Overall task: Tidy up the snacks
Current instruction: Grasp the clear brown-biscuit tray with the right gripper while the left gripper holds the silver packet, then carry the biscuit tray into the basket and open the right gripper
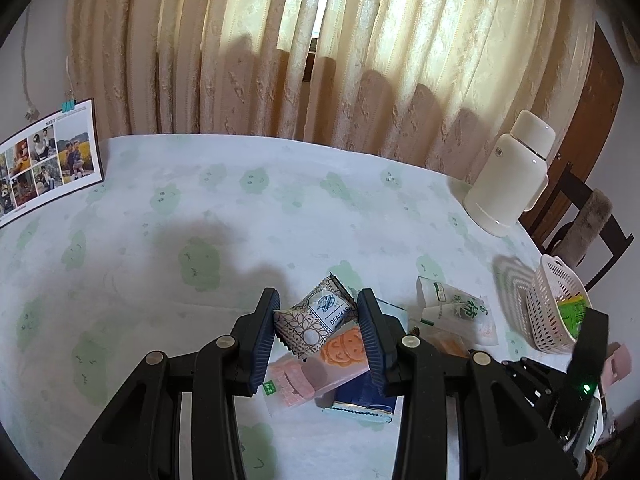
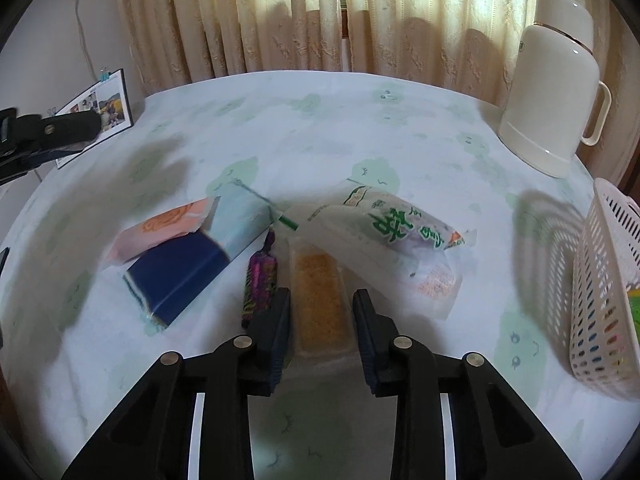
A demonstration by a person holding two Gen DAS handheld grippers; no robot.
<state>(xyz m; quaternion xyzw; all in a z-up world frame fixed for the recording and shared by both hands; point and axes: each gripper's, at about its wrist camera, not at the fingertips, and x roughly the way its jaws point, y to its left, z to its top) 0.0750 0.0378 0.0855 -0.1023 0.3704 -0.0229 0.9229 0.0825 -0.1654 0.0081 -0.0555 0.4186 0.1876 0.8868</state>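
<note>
Left claw (image 1: 318,330) grips patterned packet (image 1: 310,320); basket (image 2: 600,312) cut off.

left gripper (image 1: 316,330): jaws clamped, raised | right gripper (image 2: 322,320): jaws narrow, lowered

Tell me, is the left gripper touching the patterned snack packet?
Touching. In the left wrist view, the left gripper has both pads pressed against the patterned snack packet, holding it above the table.

The bench (image 2: 360,120) wears a green-patterned cloth; on it rest snack packets (image 2: 400,232), a white flask (image 2: 556,92), a basket (image 2: 600,300), perhaps a photo calendar (image 1: 48,160).
</note>
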